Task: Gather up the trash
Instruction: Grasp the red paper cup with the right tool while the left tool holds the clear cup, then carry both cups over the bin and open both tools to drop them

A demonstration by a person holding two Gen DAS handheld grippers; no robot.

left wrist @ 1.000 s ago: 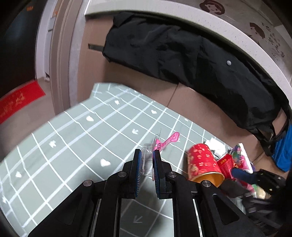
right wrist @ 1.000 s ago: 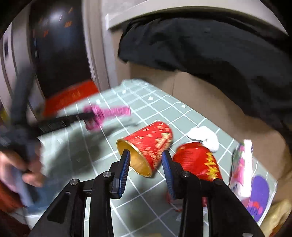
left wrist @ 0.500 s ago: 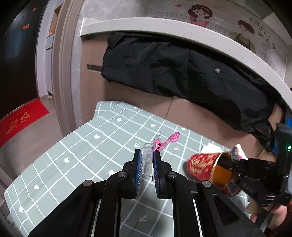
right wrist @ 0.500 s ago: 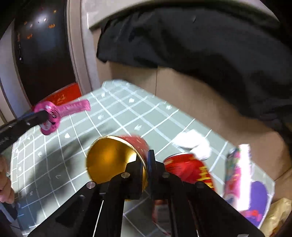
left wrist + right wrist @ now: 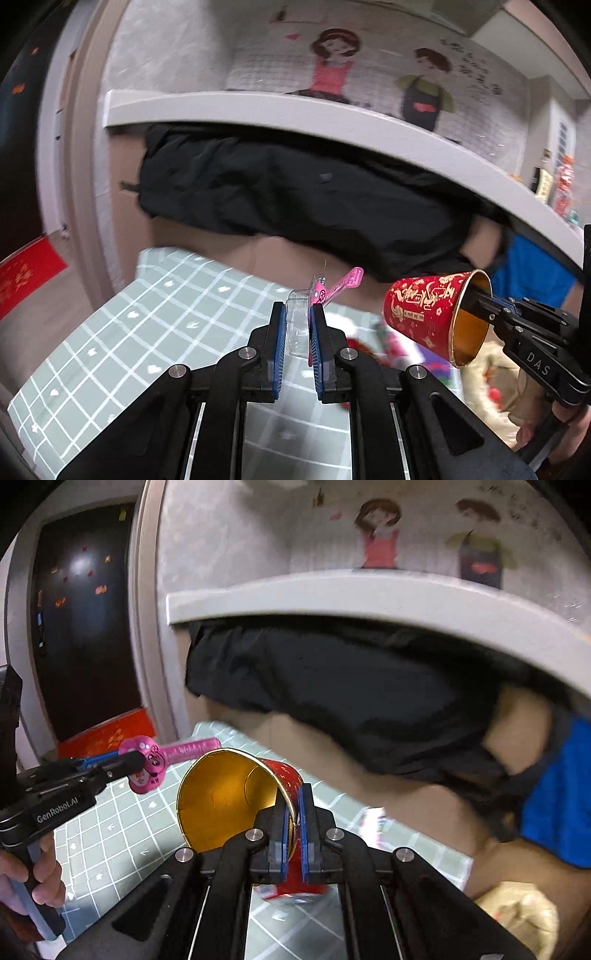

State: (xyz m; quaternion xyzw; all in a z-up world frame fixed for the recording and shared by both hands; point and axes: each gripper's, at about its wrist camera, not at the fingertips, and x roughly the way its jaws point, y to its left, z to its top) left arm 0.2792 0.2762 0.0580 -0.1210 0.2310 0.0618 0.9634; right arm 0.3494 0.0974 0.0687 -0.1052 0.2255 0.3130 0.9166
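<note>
My left gripper is shut on a clear plastic blister pack that carries a pink toy, held up above the green checked mat. It also shows in the right wrist view with the pink toy. My right gripper is shut on the rim of a red paper cup with a gold inside, lifted off the mat. The cup and the right gripper show at the right of the left wrist view.
More red and pink trash lies on the mat below the cup. A black jacket hangs under a white shelf. A blue cloth and a yellowish bag are at the right. A dark doorway is at the left.
Both grippers have risen from the mat with their loads. The right gripper closed on the cup's rim and lifted it; the views now tilt up toward the shelf and wall.
</note>
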